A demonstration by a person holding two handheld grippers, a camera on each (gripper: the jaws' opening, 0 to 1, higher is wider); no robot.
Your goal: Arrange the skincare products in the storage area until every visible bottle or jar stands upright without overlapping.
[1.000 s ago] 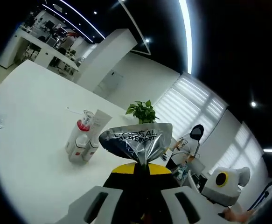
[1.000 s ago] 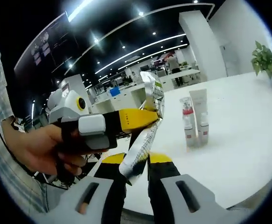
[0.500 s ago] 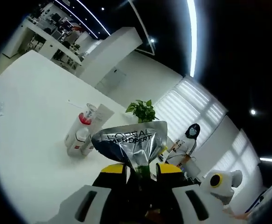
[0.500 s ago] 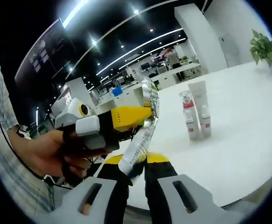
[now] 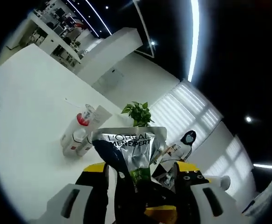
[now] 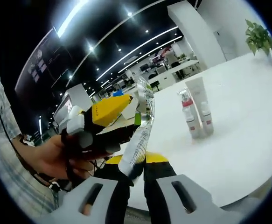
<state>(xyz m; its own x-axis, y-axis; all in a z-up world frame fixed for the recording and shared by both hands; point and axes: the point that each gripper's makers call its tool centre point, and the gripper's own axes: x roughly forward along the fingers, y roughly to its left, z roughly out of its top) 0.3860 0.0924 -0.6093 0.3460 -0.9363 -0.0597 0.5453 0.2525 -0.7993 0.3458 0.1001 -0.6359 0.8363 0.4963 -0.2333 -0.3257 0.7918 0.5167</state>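
Because the silver L'Oréal Men Expert tube [image 5: 133, 151] is held up off the bench [image 5: 28, 126] by both tools at once, this reads as a handover or a re-grip in mid-air (my judgement). In the right gripper view the right gripper [image 6: 135, 173] has its jaws clamped on the tube's lower end, which rises straight ahead of them, and the left gripper [image 6: 108, 122] comes in from the left, its yellow-tipped jaws spread apart about the tube's upper part. Well beyond the jaws, a red-capped pump bottle [image 6: 188, 115], a white tube [image 6: 198, 93] and a small bottle [image 6: 206, 120] stand upright and close together, probably where the silver tube is meant to join them.
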